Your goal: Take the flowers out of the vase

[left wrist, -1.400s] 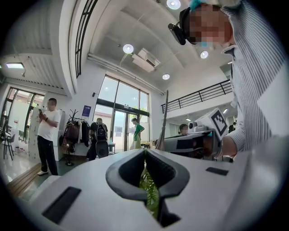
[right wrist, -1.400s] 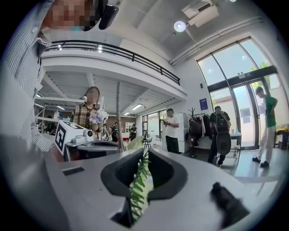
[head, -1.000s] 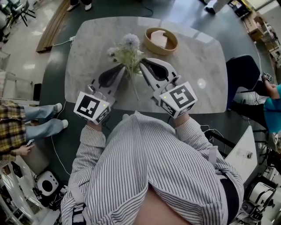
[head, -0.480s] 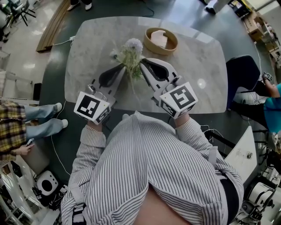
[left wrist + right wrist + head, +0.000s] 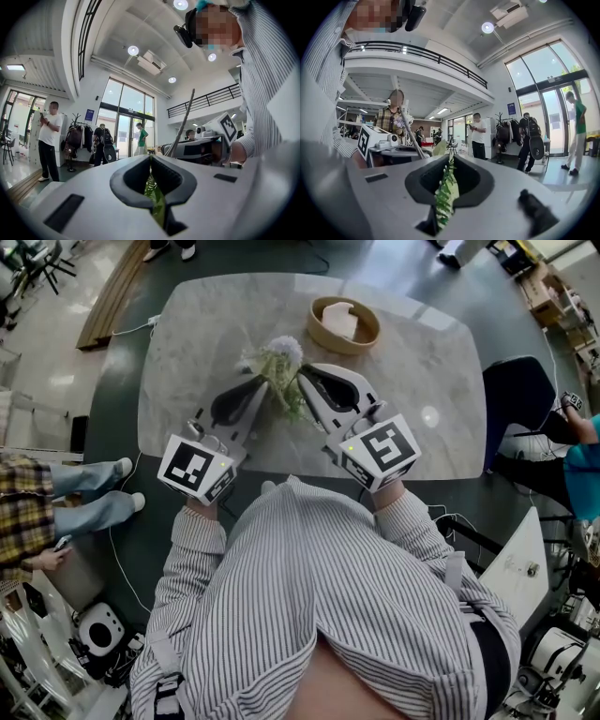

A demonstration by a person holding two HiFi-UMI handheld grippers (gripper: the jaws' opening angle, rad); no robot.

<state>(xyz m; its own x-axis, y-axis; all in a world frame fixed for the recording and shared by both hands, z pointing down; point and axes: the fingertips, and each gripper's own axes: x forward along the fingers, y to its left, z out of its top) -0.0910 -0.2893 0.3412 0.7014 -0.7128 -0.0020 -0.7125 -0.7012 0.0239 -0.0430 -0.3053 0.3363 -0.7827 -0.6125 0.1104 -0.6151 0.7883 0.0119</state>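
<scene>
1. The flowers [image 5: 279,360] hang above the marble table [image 5: 187,352], between both grippers; no vase is visible. They look light, soft, easily crushed.
2. The stiffer stem [image 5: 183,119] seems the better hold than foliage, which may tear.
3. The left gripper [image 5: 151,161] is clamped on a green leaf [image 5: 156,201]; the right gripper [image 5: 449,161] pinches a fern frond [image 5: 444,194].

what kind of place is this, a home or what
Probably a public lobby or open office hall, not a home: tall glass entrance doors, a railed mezzanine balcony, and a coat rack hung with bags and coats.
</scene>
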